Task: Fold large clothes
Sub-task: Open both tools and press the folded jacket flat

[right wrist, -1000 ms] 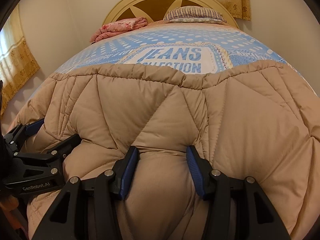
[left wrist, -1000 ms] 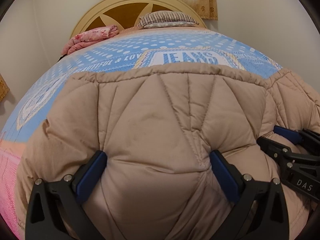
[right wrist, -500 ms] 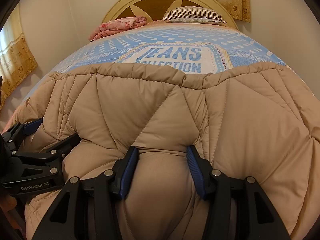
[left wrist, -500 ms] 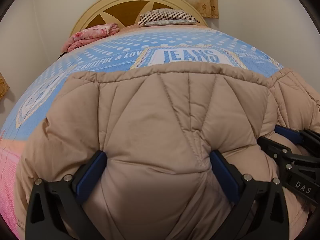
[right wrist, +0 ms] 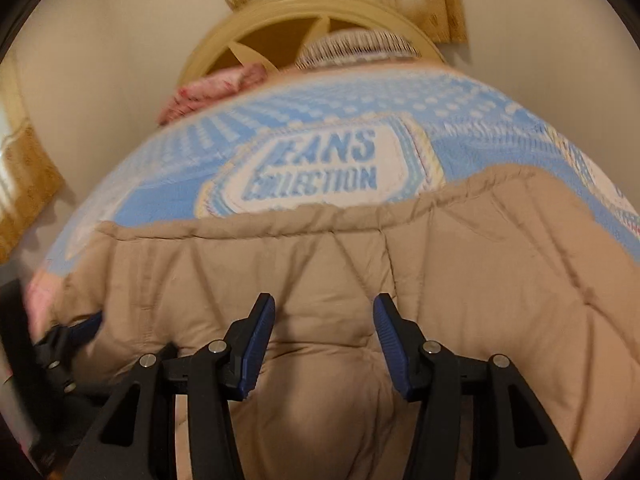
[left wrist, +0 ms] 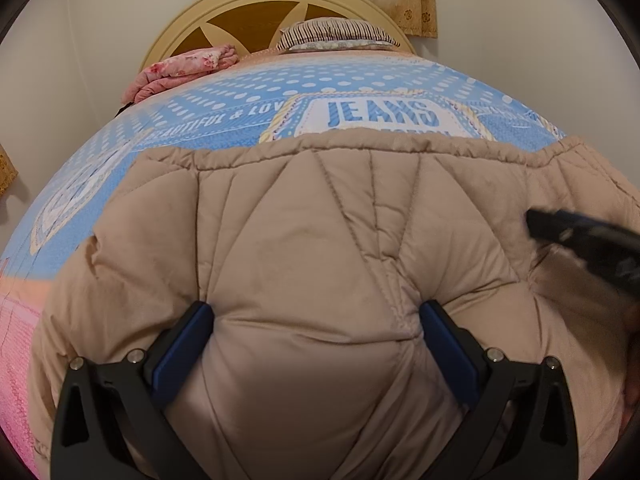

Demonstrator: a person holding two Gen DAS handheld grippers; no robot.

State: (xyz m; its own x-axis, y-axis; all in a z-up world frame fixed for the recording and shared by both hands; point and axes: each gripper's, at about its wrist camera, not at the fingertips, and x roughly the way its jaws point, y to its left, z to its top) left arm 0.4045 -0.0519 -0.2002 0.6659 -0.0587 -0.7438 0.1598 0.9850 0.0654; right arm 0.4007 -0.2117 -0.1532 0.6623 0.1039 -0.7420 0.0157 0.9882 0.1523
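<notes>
A beige quilted puffer coat [left wrist: 320, 232] lies folded on the bed, also in the right wrist view [right wrist: 460, 280]. My left gripper [left wrist: 316, 320] has its blue pads wide apart with a thick roll of coat bulging between them. My right gripper [right wrist: 324, 320] hovers over the coat with its jaws apart; its blue fingertips [right wrist: 262, 320] sit above the fabric and grip nothing. The right gripper shows blurred at the right edge of the left wrist view [left wrist: 580, 240]; the left gripper shows at the lower left of the right wrist view [right wrist: 68, 340].
The bed has a blue dotted "JEANS COLLECTION" cover [left wrist: 248, 92]. A folded pink blanket [left wrist: 180, 68] and a striped pillow [left wrist: 336, 34] lie by the cream headboard [left wrist: 256, 8]. Curtains [right wrist: 28, 184] hang at left. A pink sheet [left wrist: 16, 344] shows at the bed's near left.
My right gripper has let go of the coat, lifted and tilted upward; its view is motion-blurred. My left gripper has stayed pressed on the coat.
</notes>
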